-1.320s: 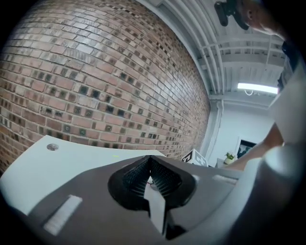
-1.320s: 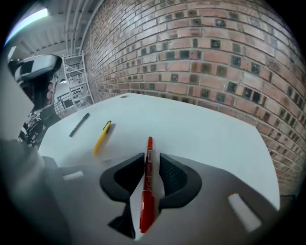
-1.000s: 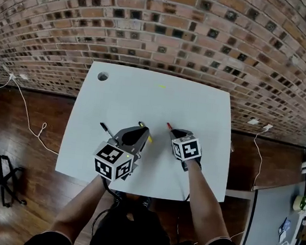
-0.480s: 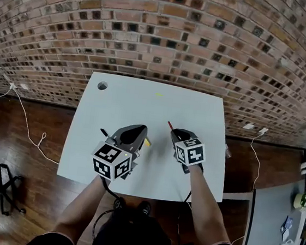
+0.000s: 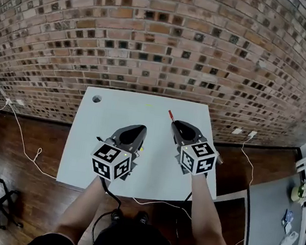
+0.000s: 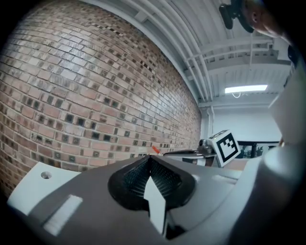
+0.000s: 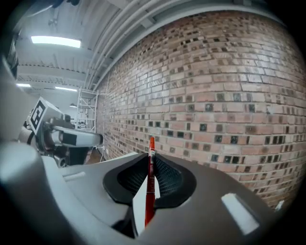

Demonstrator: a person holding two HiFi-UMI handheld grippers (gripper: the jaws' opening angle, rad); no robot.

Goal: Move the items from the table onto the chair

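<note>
My right gripper (image 5: 179,126) is shut on a red pen (image 5: 170,115), whose tip sticks out past the jaws toward the brick wall. In the right gripper view the red pen (image 7: 151,182) stands upright between the closed fingers of the right gripper (image 7: 150,160). My left gripper (image 5: 135,131) hovers over the white table (image 5: 154,163) with its jaws together and nothing showing between them (image 6: 149,160). A black pen (image 5: 100,139) lies on the table, mostly hidden under the left gripper. No chair is in view.
A brick wall (image 5: 162,43) runs right behind the table. The table has a cable hole (image 5: 96,98) at its far left corner and a small yellow speck (image 5: 148,105). White cables (image 5: 26,127) trail over the wooden floor at the left.
The right gripper has lifted with the red pen and shifted a little right. The table now sits lower in the head view. The left gripper has hardly moved.
</note>
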